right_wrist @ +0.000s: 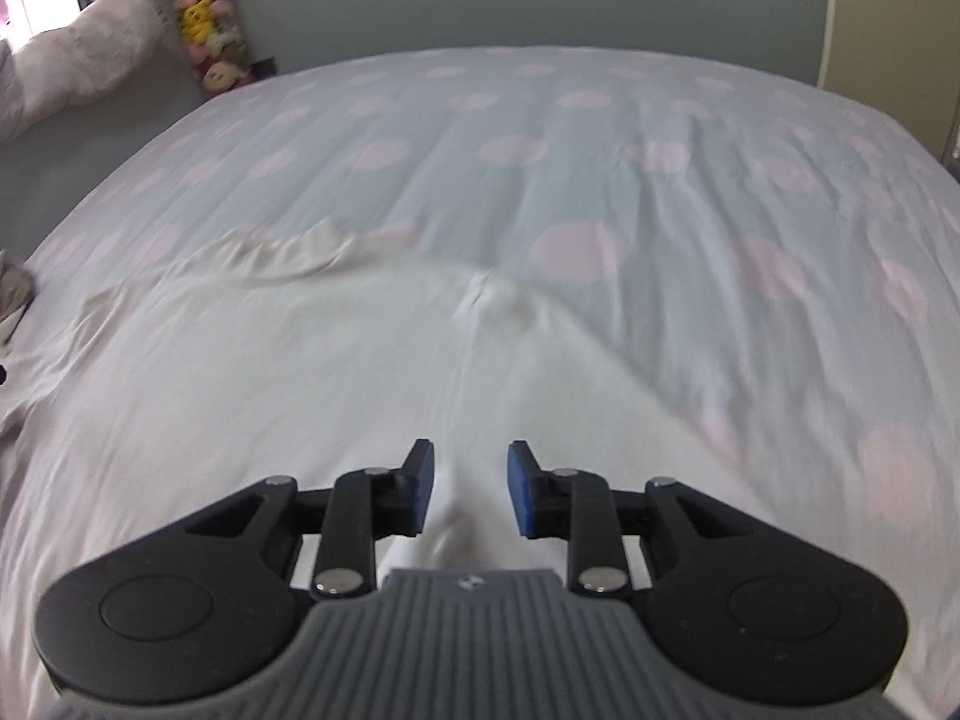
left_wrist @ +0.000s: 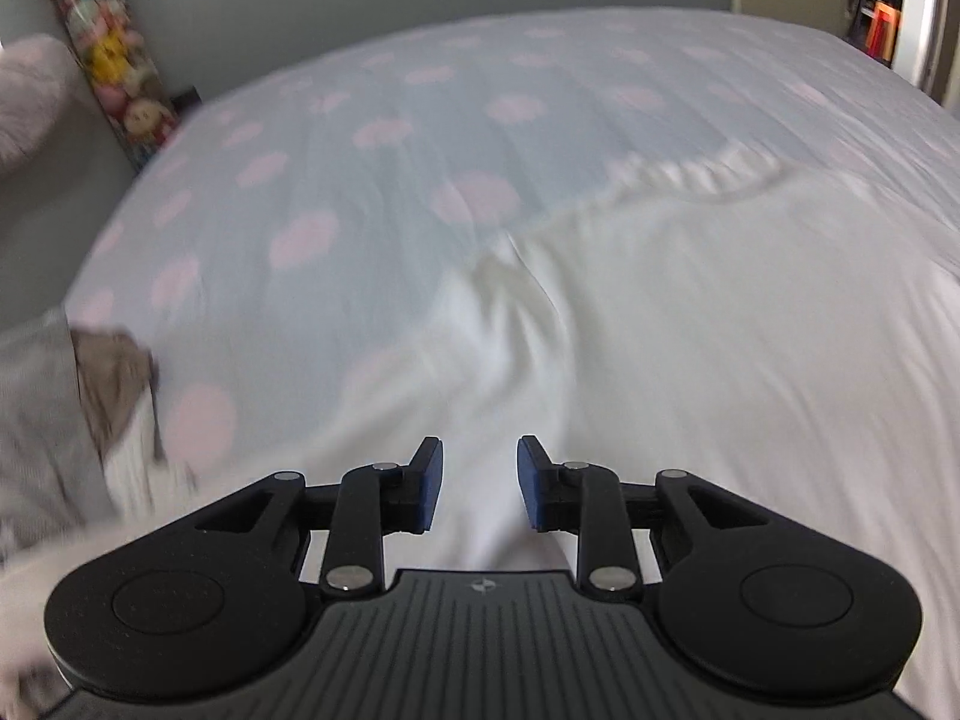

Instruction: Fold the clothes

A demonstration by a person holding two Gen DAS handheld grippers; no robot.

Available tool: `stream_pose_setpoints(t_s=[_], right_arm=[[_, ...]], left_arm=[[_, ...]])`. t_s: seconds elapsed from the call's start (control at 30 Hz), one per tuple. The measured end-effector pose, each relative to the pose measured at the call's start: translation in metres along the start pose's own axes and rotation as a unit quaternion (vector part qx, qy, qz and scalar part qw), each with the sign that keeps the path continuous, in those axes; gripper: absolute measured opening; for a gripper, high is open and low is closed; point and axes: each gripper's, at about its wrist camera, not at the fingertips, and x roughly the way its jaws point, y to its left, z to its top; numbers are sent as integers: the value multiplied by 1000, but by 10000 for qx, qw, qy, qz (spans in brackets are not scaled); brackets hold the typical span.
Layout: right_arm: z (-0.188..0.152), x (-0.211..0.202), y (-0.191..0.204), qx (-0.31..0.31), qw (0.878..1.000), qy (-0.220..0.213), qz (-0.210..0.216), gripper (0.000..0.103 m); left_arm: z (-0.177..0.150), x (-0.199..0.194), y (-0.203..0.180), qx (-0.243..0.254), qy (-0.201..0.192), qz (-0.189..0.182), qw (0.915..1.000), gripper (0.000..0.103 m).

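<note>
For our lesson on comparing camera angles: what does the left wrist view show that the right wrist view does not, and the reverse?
Only the left wrist view shows the left claw and the grey-brown clothes in full at the left edge.

Only the right wrist view shows the right claw and a cream door.

Both share the white garment on the spotted bedcover, both claws open above it.

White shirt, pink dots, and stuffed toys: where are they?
white shirt (right_wrist: 300, 360), right wrist view, flat middle.
pink dot (right_wrist: 579, 252), right wrist view, centre of one on the bedsheet.
stuffed toys (right_wrist: 207, 18), right wrist view, yellow one.
</note>
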Motion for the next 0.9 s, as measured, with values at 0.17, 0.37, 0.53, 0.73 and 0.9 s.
stream_pose_setpoints(t_s=[0.17,0.37,0.53,0.73,0.9], right_arm=[[-54,-50,26,-112,9990,373,224,37],[-118,-93,40,-146,9958,696,576,39],[-155,-115,44,-149,9934,1007,523,39],[-169,-124,43,-100,9884,1454,416,39],[-168,-113,50,-192,9758,2142,400,39]], left_arm=[[-61,-54,-28,108,482,-759,9959,34],[-117,-85,-70,762,868,-1191,9861,41],[-148,-81,-91,1074,1185,-1131,9806,43],[-157,-55,-112,1659,1833,-1122,9624,41],[-157,-47,-117,2028,1858,-1281,9529,41]])
